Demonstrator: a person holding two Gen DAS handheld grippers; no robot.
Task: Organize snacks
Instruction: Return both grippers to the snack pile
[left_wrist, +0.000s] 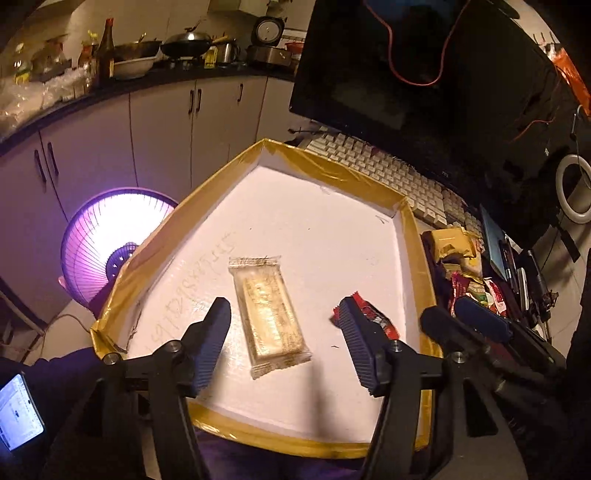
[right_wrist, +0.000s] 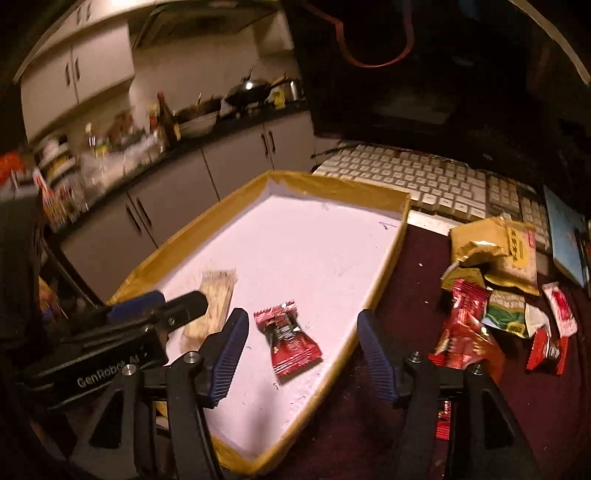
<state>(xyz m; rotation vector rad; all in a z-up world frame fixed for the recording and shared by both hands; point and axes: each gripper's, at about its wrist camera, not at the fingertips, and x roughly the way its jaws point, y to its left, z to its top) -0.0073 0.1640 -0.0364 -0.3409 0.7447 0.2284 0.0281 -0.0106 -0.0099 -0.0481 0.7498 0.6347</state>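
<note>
Both grippers sit nearest the cameras, over the near end of the tray (left_wrist: 159, 240). Left gripper (left_wrist: 284, 343) has its fingers spread wide, touching nothing; the clear bar (left_wrist: 267, 317) lies flat on the tray floor in the gap between them, free of both pads. Right gripper (right_wrist: 299, 354) also stands wide and holds nothing, and the red packet (right_wrist: 288, 338) lies flat on the floor between its fingers, nearer the left one.

This tray is the largest thing: shallow, white inside, with low walls wrapped in tan tape. Its far half is bare floor up to the far wall, which lies close to the keyboard (right_wrist: 417, 177). Its left wall runs along the table edge, with the lit purple fan (left_wrist: 110, 240) lower down beyond it. Its right wall borders the dark red cloth (right_wrist: 413, 266).

Behind the keyboard a dark monitor (left_wrist: 424, 66) closes off the far side. On the cloth, right of the tray and apart from its wall, lies the snack pile (right_wrist: 495, 288): yellow bags at the far end, red and green packets nearer. A strip of cloth stays open between the tray wall and the pile.

Inside the tray the bar lies left and the packet right, near each other but apart, both in the near half and clear of the walls.
</note>
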